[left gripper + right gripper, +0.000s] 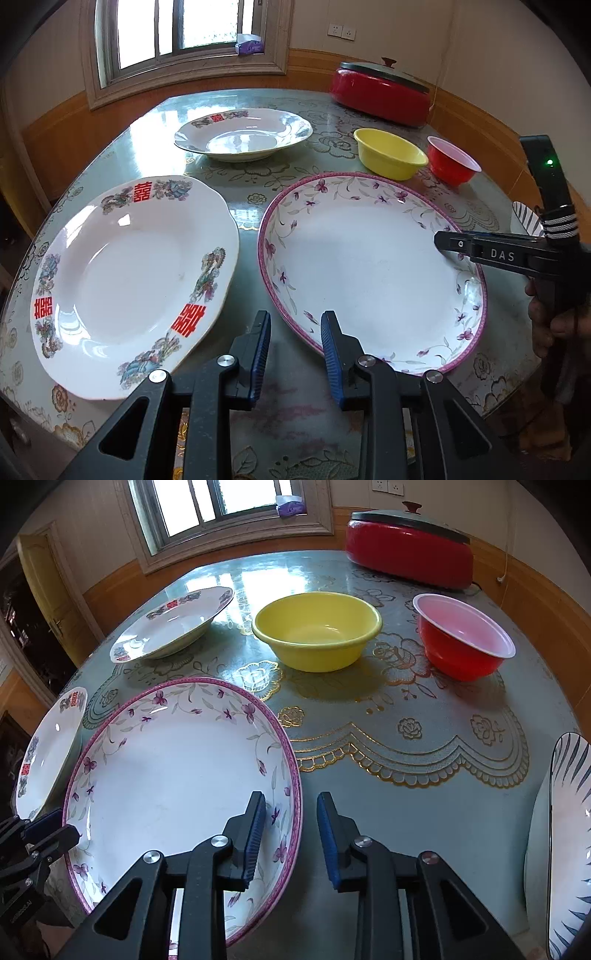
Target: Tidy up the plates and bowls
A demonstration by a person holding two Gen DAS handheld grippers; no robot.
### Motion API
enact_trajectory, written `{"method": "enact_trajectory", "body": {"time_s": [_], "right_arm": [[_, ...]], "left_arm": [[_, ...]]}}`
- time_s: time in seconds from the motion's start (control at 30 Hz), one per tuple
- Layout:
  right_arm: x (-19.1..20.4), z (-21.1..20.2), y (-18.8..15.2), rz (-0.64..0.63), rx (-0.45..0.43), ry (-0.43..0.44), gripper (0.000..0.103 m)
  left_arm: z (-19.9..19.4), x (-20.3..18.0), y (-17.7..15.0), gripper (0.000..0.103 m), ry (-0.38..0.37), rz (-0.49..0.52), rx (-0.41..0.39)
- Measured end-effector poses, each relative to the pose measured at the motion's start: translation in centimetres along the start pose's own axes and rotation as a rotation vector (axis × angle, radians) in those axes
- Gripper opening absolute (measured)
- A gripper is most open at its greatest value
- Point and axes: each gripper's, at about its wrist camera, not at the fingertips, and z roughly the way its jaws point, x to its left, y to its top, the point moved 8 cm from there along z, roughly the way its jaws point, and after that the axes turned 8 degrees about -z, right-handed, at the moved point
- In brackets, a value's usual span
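Plates and bowls lie spread over the round table (424, 775) with its floral cover. Nearest is the large oval pink-rimmed plate (369, 266), flat and holding nothing, its long axis running from near left to far right in the right wrist view. Just to its left sits a scalloped plate with red characters (133, 284), also bare, and a second plate of that pattern (243, 134) lies farther back. Beyond the oval plate stand the yellow bowl (317, 631) and the red bowl (465, 638), both upright, nothing inside, close together but apart. A striped dish (569, 842) sits at the right edge.

The left gripper (295, 332) has its jaws apart over the oval plate's near rim. The right gripper (291, 812) is likewise spread, straddling that plate's right rim; neither clamps it. A red lidded pot (410, 554) stands at the far side, below the window (221, 502).
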Motion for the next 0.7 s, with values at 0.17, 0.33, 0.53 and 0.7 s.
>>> {"method": "enact_trajectory", "body": {"time_s": [0.17, 0.33, 0.53, 0.7], "right_arm": [[0.1, -0.3, 0.1, -0.005, -0.006, -0.023, 0.029], [0.4, -1.8, 1.1, -0.007, -0.069, -0.052, 0.029], [3.0, -3.1, 2.3, -0.002, -0.13, 0.047, 0.029], [8.1, -2.9, 2.7, 0.017, -0.117, 0.263, 0.03]], "left_arm": [[-1.4, 0.0, -0.4, 0.028, -0.038, -0.018, -0.029], [-2.9, -0.5, -0.3, 0.028, -0.081, 0.001, -0.06], [-4.2, 0.9, 1.9, 0.028, -0.126, -0.011, -0.09], [-4.5, 4.0, 4.6, 0.028, -0.157, -0.029, -0.108]]}}
